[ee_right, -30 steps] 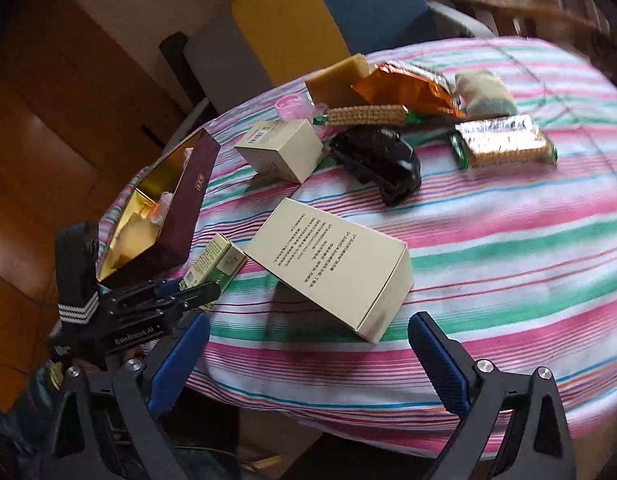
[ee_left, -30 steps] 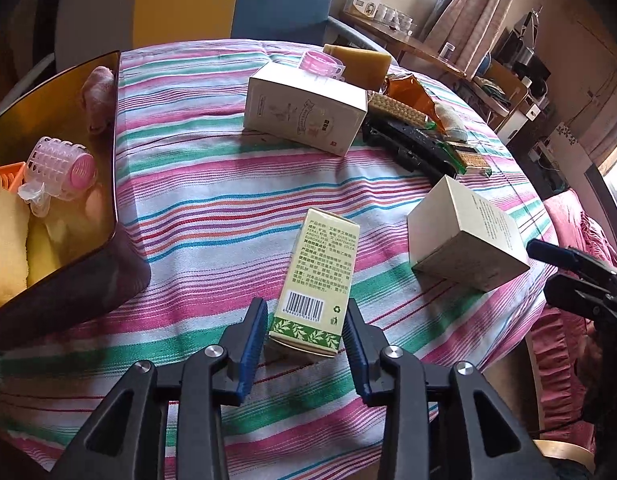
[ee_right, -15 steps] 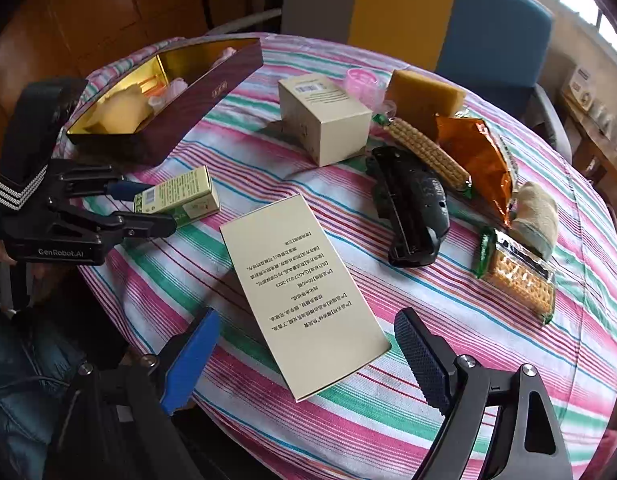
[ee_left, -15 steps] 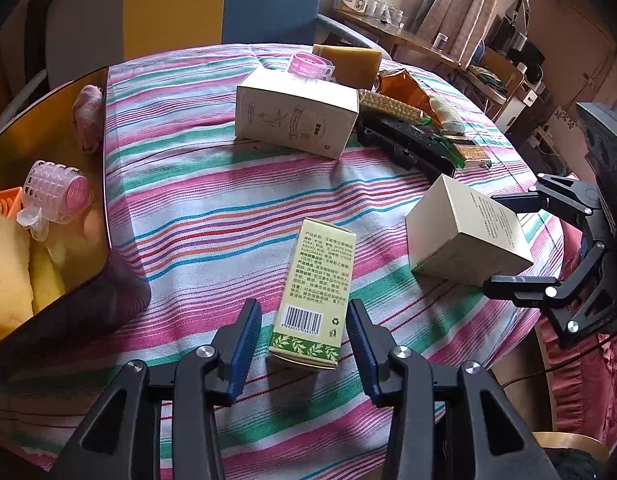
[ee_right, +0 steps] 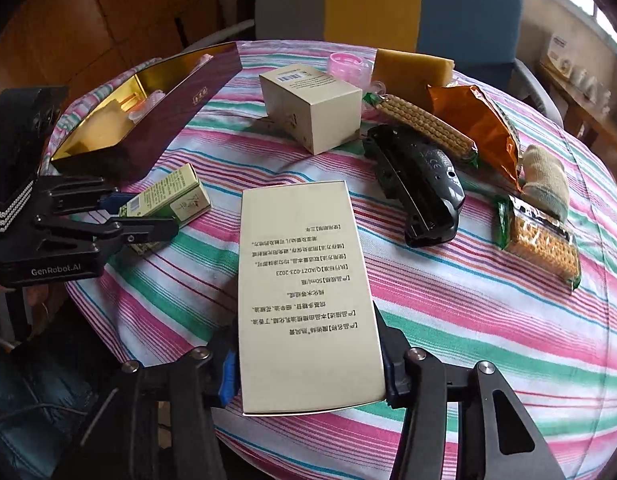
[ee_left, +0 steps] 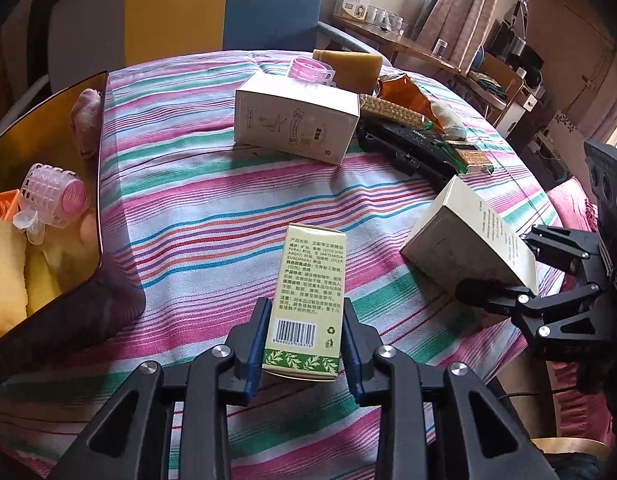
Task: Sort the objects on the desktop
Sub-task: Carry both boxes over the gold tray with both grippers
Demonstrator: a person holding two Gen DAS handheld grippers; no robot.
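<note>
home, striped tablecloth (ee_left: 212, 184), curtains (ee_left: 456, 4), armchair (ee_right: 468, 12)

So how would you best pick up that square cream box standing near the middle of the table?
Grip the cream box across its two opposite upright side walls, coming down from above. It stands upright with flat, parallel faces, and its barcoded top is bare. The striped cloth is free on its near side, while the pink roller and black device sit close behind and beside it.

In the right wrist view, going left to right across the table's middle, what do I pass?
Green carton in the left hand-held gripper → long cream box → black device → cracker packet.
</note>
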